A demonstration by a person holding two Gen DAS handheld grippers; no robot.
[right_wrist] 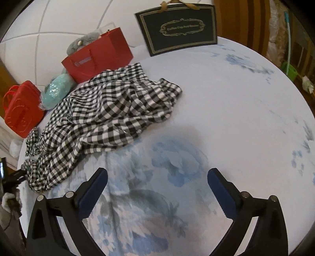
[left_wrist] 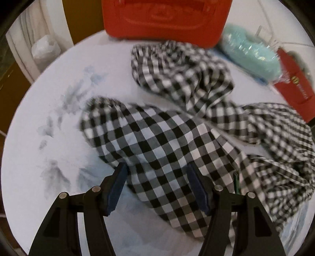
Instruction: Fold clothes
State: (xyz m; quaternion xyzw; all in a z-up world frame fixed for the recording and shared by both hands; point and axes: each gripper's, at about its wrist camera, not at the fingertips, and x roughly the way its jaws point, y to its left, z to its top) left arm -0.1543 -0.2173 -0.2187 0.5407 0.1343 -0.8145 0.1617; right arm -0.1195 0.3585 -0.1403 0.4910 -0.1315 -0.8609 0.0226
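Note:
A black-and-white checked garment (left_wrist: 167,137) lies crumpled on a white bed cover with a blue flower print (left_wrist: 49,118). My left gripper (left_wrist: 157,169) has its jaws apart with a bunched part of the garment between and over them; the fingers do not press the cloth. In the right wrist view the same garment (right_wrist: 102,118) lies spread to the left and ahead. My right gripper (right_wrist: 157,173) is open and empty above the bare cover (right_wrist: 236,118), to the right of the garment's near edge.
At the bed's far side stand a red plastic basket (left_wrist: 165,17), a teal bundle in clear wrap (left_wrist: 250,53) and a red paper bag (left_wrist: 293,84). The right wrist view also shows a black gift bag (right_wrist: 179,27) and a grey plush toy (right_wrist: 82,42).

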